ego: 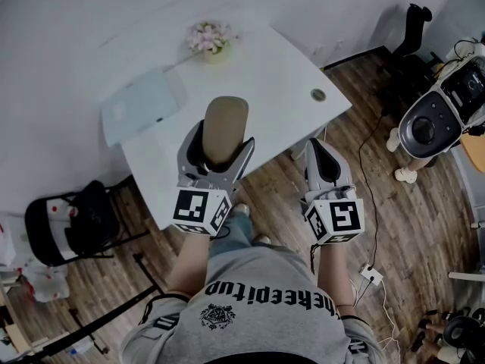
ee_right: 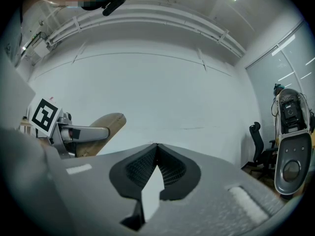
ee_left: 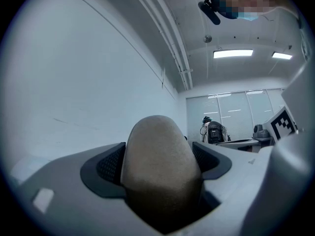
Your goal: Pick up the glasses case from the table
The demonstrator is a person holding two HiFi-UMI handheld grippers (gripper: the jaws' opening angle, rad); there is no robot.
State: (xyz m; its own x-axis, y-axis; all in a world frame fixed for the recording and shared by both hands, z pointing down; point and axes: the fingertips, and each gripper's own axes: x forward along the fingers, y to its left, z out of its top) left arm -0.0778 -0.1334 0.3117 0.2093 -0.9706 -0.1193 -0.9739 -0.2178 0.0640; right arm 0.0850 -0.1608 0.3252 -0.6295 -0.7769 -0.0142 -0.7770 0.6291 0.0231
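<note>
Your left claw (ego: 218,149) is clamped on the tan glasses case (ego: 226,120), which seems lifted clear of the white table (ego: 288,74), while your right claw (ego: 324,158) is pressed together on nothing; the pick-up looks done, with little left.

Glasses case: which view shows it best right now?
The head view: it shows nearly the whole tan glasses case, clamped in the left hand-held gripper. The left gripper view shows only its rounded end, close up. The right gripper view catches just one end, near its left edge.
</note>
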